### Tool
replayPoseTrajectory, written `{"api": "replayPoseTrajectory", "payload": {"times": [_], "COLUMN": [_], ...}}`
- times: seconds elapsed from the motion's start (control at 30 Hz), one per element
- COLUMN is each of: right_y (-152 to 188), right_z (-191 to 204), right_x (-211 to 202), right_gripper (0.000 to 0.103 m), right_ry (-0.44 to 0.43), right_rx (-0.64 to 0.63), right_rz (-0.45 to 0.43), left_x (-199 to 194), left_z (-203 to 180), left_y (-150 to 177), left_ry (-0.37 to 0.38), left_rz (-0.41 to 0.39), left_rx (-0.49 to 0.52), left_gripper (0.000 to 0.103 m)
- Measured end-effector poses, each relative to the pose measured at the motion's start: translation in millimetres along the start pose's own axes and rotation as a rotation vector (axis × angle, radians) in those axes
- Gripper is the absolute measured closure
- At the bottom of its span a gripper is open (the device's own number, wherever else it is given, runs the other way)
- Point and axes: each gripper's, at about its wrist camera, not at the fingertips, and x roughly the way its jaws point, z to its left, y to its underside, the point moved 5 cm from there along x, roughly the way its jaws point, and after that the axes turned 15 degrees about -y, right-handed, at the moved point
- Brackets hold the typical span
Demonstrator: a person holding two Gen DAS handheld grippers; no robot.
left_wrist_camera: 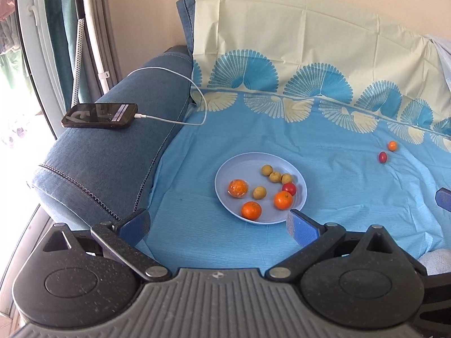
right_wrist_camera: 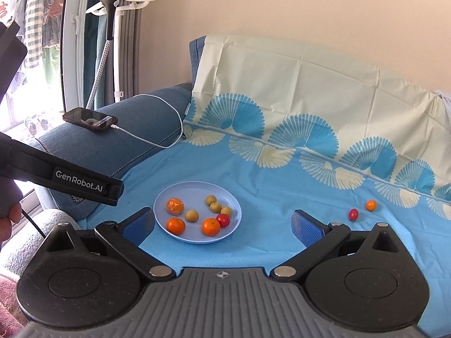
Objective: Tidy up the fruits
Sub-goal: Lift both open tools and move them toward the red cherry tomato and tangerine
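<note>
A pale blue plate [left_wrist_camera: 225, 174] [right_wrist_camera: 236, 211] lies on the blue sheet. It holds a wrapped orange [left_wrist_camera: 238, 188] [right_wrist_camera: 175, 206], two bare oranges [left_wrist_camera: 251, 210] [left_wrist_camera: 283, 200], a red tomato [left_wrist_camera: 289, 188] [right_wrist_camera: 223, 220] and several yellow-green longans [left_wrist_camera: 275, 176] [right_wrist_camera: 216, 207]. A small orange [left_wrist_camera: 392, 146] [right_wrist_camera: 371, 205] and a red tomato [left_wrist_camera: 382, 157] [right_wrist_camera: 353, 214] lie loose on the sheet to the right. My left gripper [left_wrist_camera: 218, 225] is open and empty, just in front of the plate. My right gripper [right_wrist_camera: 222, 225] is open and empty, in front of the plate's right side.
A phone [left_wrist_camera: 100, 115] [right_wrist_camera: 90, 119] on a white cable lies on the blue sofa arm [left_wrist_camera: 112, 155] at left. A cream and blue sheet covers the backrest [left_wrist_camera: 282, 42]. The left gripper's body [right_wrist_camera: 70, 180] shows at the left of the right wrist view.
</note>
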Motion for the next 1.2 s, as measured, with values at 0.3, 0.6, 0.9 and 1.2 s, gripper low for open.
{"api": "replayPoseTrajectory", "payload": {"times": [0.3,0.6,0.9,1.2], "right_y": [-1,-1,1,11], "right_z": [2,3,-2,-22], "right_x": [-2,0,7,13], "right_gripper": [0.001,0.001,0.001,0.001], "right_ry": [-0.006,-0.01,-0.016,-0.013], "right_rx": [-0.012,-0.017,0.004,0.077], "right_rz": [-0.005,0.002,0.019,0.022], "left_x": [-1,-1,4,21], "left_z": [4,4,0,-28], "left_y": [1,2,1,-2], "left_ry": [0.002,0.003,-0.003,-0.007], "left_rz": [0.002,0.0,0.011,0.053], "left_rx": [-0.014,-0.01,0.006,0.082], "left_gripper": [0.0,0.0,0.0,0.0]}}
